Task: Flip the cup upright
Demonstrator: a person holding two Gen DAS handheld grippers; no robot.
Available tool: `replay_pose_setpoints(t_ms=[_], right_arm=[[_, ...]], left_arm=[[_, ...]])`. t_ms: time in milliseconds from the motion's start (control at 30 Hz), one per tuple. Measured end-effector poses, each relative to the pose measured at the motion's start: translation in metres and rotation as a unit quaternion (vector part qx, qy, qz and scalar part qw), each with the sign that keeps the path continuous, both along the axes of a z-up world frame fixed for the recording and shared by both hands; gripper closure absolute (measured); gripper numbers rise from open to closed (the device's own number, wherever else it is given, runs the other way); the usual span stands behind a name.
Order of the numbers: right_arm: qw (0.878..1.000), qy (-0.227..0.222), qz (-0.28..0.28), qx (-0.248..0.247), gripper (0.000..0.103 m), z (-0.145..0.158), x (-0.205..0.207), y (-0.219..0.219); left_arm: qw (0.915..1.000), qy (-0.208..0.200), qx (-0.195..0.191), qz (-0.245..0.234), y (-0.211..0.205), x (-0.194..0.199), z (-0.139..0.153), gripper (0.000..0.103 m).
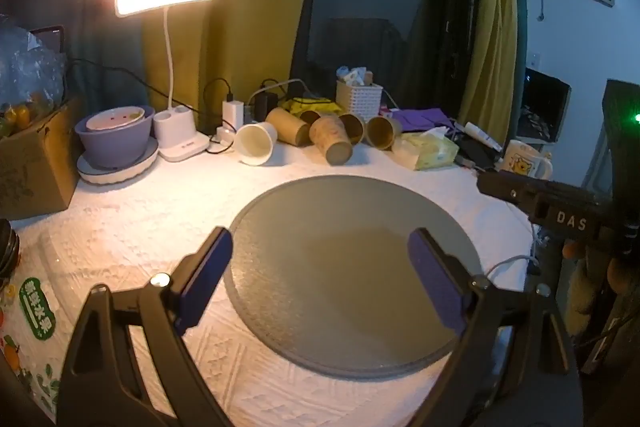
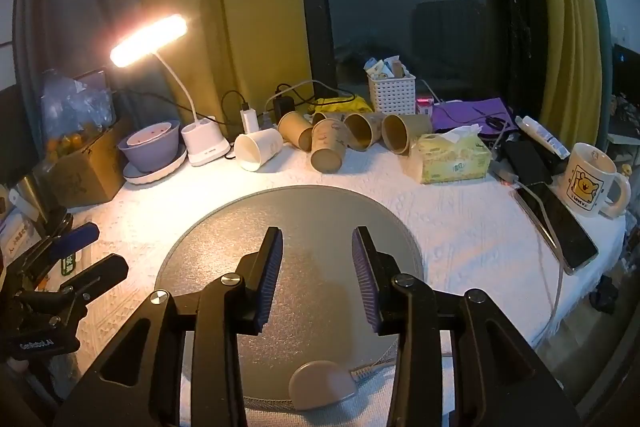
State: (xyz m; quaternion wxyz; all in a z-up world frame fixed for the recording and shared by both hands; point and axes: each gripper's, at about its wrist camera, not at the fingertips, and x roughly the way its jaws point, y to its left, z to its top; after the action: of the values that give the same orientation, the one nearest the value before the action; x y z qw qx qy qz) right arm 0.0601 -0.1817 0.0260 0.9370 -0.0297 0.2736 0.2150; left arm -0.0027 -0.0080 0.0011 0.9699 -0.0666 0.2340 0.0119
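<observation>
Low in the left wrist view, the left gripper (image 1: 320,259) stands with its jaws wide apart and empty, blue ribbed pads (image 1: 208,275) over a round grey mat (image 1: 340,211). In the right wrist view the right gripper (image 2: 317,267) is also parted and holds nothing; a small rounded beige piece (image 2: 322,385) lies at the mat's (image 2: 240,219) lower edge in the frame. The mat is flat and finely grained, on a white quilted cloth (image 2: 460,223) covering the bench.

Toward mid-frame the paper cups lie on their sides in a row: a white cup (image 2: 256,149) with its smooth pale inside facing the camera, then brown kraft cups (image 2: 330,145), one showing its flat base, others their open mouths, all seemingly empty. Right of them sits a soft yellow tissue pack (image 2: 454,157) with a tissue sticking up, and at far right a ceramic bear mug (image 2: 592,183), upright.

At left, a lilac bowl (image 2: 154,147) holds a smaller dish, on a white plate. Behind the cups, a white lattice basket (image 2: 392,93) is stuffed with sachets.
</observation>
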Motion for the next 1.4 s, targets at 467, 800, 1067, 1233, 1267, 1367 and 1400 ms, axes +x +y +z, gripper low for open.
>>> replay_pose_setpoints(t_ms=[467,800,1067,1233,1267,1367,1400], right_arm=[[1.000,-0.002,0.002,-0.002,0.065,0.0007,-0.0021,-0.0003],[1.000,-0.002,0.002,-0.002,0.065,0.0005,-0.0029,0.0006],[1.000,-0.001,0.002,-0.001,0.065,-0.0005,-0.0026,-0.0004],[1.000,-0.001,0.002,-0.001,0.065,-0.0005,-0.0030,-0.0003],[1.000,-0.001,0.002,-0.001,0.065,-0.0006,-0.0031,-0.0003],[1.000,-0.001,0.001,-0.001,0.065,-0.0006,-0.0033,-0.0003],[1.000,-0.001,0.001,-0.001,0.065,-0.0007,-0.0031,-0.0004]], left_arm=[[1.0000,0.000,0.000,-0.001,-0.0003,0.0006,0.0013,0.012],[1.0000,0.000,0.000,-0.001,-0.0008,0.0007,0.0013,0.012],[1.0000,0.000,0.000,-0.001,-0.0020,0.0011,0.0017,0.012],[1.0000,0.000,0.000,-0.001,-0.0020,0.0010,0.0017,0.012],[1.0000,0.000,0.000,-0.001,-0.0022,0.0010,0.0017,0.012],[1.0000,0.000,-0.001,-0.001,-0.0023,0.0010,0.0017,0.012],[1.0000,-0.001,0.000,-0.002,-0.0032,0.0010,0.0020,0.012]])
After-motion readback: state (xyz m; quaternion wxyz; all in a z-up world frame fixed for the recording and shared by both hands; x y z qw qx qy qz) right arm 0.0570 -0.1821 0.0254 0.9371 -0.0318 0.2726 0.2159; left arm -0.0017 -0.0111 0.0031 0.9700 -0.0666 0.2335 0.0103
